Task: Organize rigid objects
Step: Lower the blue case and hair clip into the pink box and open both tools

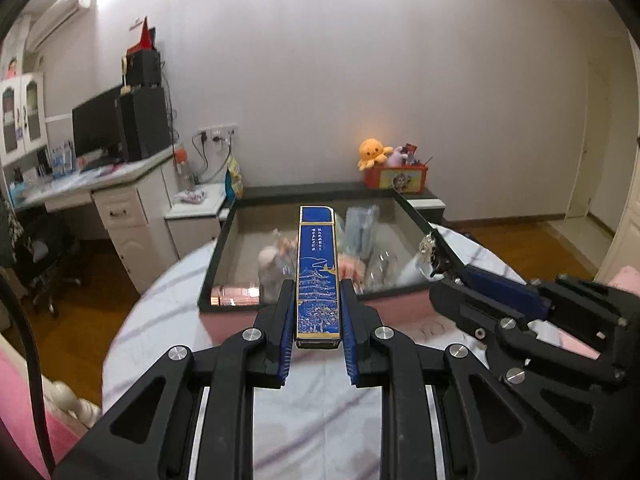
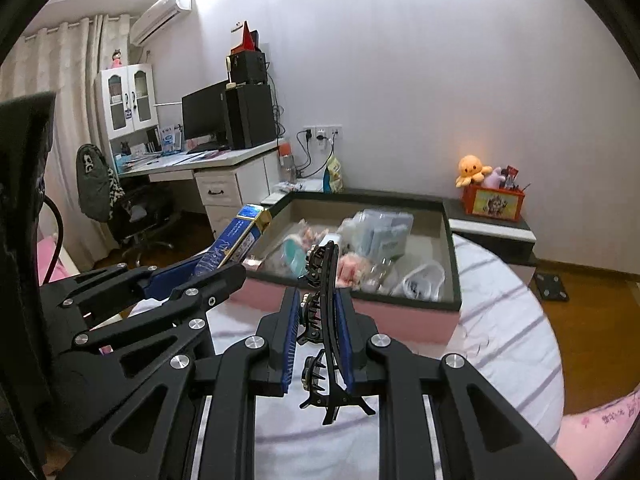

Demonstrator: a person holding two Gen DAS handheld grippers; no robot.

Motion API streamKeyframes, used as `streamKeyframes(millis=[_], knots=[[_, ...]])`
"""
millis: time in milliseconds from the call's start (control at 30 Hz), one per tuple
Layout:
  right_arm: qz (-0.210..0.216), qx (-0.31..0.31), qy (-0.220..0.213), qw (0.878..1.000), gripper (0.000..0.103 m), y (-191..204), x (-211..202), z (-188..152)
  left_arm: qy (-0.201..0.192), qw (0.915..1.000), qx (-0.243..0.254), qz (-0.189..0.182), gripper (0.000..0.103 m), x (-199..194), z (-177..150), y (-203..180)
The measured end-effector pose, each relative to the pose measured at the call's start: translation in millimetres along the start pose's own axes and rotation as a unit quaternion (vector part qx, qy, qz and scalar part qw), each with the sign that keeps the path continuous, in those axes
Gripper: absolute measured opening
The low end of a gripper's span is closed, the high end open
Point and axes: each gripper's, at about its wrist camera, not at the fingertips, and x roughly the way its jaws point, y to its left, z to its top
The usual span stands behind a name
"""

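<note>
Slim blue gold-trimmed box, pagoda print

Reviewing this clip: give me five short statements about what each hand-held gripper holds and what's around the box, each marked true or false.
1. The left hand-held gripper is shut on a long blue box. True.
2. The right hand-held gripper is empty. False: it is shut on a black hair claw clip.
3. The storage box on the bed already holds several items. True.
4. The orange octopus plush lies inside the storage box. False: it sits on a red container on the low cabinet behind it.
5. The long blue box is held crosswise. False: it points forward along the fingers.
</note>
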Motion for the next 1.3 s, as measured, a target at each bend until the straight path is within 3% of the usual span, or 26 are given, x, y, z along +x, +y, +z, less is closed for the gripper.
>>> streamKeyframes(millis=[200, 400, 567, 667, 700, 767, 833, 900, 1000, 1100, 1300], knots=[[-0.015, -0.011, -0.009, 1.000, 0.019, -14.9, 27.3, 31.5, 0.012, 0.9997, 0.018, -0.010, 0.020, 47.2, 31.1, 0.3], [-0.015, 0.004, 0.028, 0.999, 0.019, -40.9, 86.5, 47.4, 0.079, 0.9962, 0.011, -0.034, 0.020, 127.7, 44.9, 5.6], [-0.014, 0.017, 0.059, 0.998, 0.019, -56.1, 123.8, 43.7, 0.086, 0.9962, 0.012, -0.014, 0.021, 153.1, 40.7, 7.8], [-0.024, 0.021, 0.067, 0.997, 0.021, -58.5, 132.7, 40.0, 0.093, 0.9956, 0.004, -0.010, 0.031, 158.3, 36.3, 10.9], [-0.024, 0.024, 0.068, 0.997, 0.026, -59.7, 133.3, 39.4, 0.091, 0.9958, 0.003, -0.007, 0.039, 157.2, 35.9, 12.5], [-0.042, 0.031, 0.061, 0.997, 0.040, -61.9, 129.3, 40.3, 0.085, 0.9963, -0.010, 0.002, 0.053, 150.0, 36.8, 19.1], [-0.060, 0.038, 0.050, 0.996, 0.073, -66.9, 121.0, 42.3, 0.078, 0.9966, -0.029, -0.002, 0.078, 137.6, 38.7, 28.2], [-0.064, 0.050, 0.029, 0.996, 0.090, -70.8, 102.3, 44.9, 0.056, 0.9972, -0.047, -0.015, 0.089, 115.2, 40.6, 35.0], [-0.058, 0.050, 0.008, 0.997, 0.091, -64.4, 69.9, 49.7, 0.019, 0.9977, -0.060, -0.025, 0.092, 69.9, 38.6, 36.2], [-0.081, 0.031, -0.023, 0.996, 0.103, -48.5, 33.9, 53.7, -0.010, 0.9978, -0.065, -0.009, 0.098, 28.5, 35.2, 37.0], [-0.108, -0.001, -0.076, 0.991, 0.103, -16.6, -37.5, 51.7, -0.056, 0.9971, -0.042, 0.029, 0.100, -49.5, 28.0, 33.2]])
